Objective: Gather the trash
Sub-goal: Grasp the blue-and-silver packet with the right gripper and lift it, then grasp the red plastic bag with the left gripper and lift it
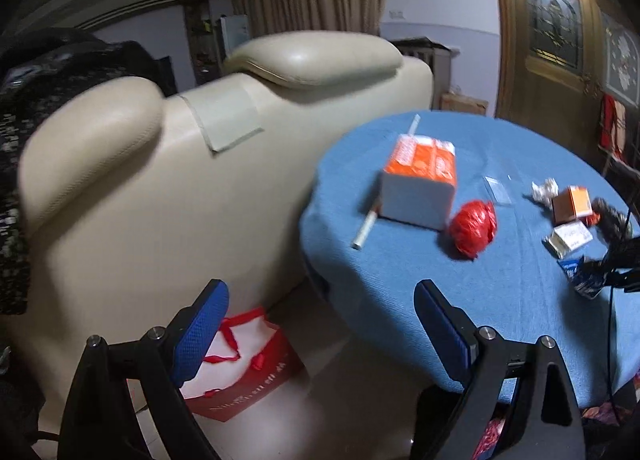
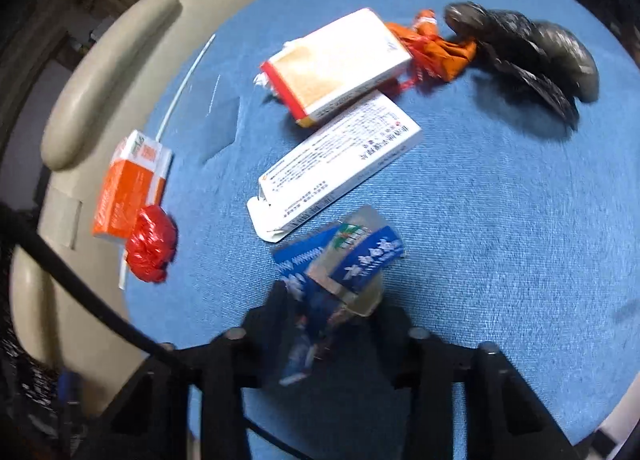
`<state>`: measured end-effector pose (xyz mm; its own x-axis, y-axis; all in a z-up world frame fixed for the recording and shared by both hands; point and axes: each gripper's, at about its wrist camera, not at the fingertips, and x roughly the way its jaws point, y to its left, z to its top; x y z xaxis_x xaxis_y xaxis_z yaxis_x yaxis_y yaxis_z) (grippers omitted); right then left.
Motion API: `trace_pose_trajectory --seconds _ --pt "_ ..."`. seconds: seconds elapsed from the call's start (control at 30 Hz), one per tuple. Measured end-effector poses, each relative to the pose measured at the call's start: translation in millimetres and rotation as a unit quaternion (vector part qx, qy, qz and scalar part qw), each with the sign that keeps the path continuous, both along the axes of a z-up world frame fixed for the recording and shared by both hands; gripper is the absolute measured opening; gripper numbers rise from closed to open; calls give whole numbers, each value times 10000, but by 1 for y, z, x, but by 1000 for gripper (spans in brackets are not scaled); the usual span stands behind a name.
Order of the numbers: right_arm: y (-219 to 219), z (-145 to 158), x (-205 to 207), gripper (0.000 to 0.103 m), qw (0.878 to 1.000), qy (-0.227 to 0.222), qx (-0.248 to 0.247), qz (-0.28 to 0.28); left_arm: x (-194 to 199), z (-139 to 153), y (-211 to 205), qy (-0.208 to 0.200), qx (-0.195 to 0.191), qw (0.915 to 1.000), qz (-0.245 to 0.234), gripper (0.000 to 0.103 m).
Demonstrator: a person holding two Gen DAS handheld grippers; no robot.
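Blue cloth covers the round table, and motion blur softens most of what lies on it. In the right wrist view the right gripper is largely hidden behind the blue wrapper it grips; its dark fingers show only as smears either side, pressed onto the crumpled foil. Print on the wrapper is white on blue and unreadable. At 12 o'clock from it lies a long white box, then a white and tan box with a red edge. At 1 o'clock sit an orange scrap and a black bag, touching each other; the bag's outline is blurred. At 9 o'clock an orange carton stands with a red ball of plastic against it, near the table's edge beside a cream sofa.

In the left wrist view the left gripper hangs off the table's edge with its blue-padded jaws wide apart, holding nothing. Below its left finger, at 7 o'clock, a red and white bag stands on the floor, partly covered by that finger. The wrapper appears at 3 o'clock, half cut off behind the right gripper.
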<state>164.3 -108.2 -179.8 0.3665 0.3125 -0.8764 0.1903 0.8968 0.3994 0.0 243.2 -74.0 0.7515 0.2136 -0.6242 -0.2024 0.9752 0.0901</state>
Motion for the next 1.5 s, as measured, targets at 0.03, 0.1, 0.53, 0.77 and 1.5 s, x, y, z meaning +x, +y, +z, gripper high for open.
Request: trace_pose_trajectory --seconds 0.03,0.1,0.53,0.77,1.5 --pt "5 -1 1 32 10000 20 -59 72 -6 4 3 -58 29 10000 63 94" --pt "10 0 5 26 9997 65 -117 182 -21 11 11 -155 116 9996 211 94" --pt "65 36 -10 25 9941 -532 -485 816 -65 26 47 -363 110 9975 601 94" --pt "79 61 -31 25 9867 -1157 -484 1030 -58 14 40 -210 -147 9989 392 94" --pt "-120 74 -102 25 9855 -1337 -80 -1040 135 -23 -93 661 -481 9892 -1216 94"
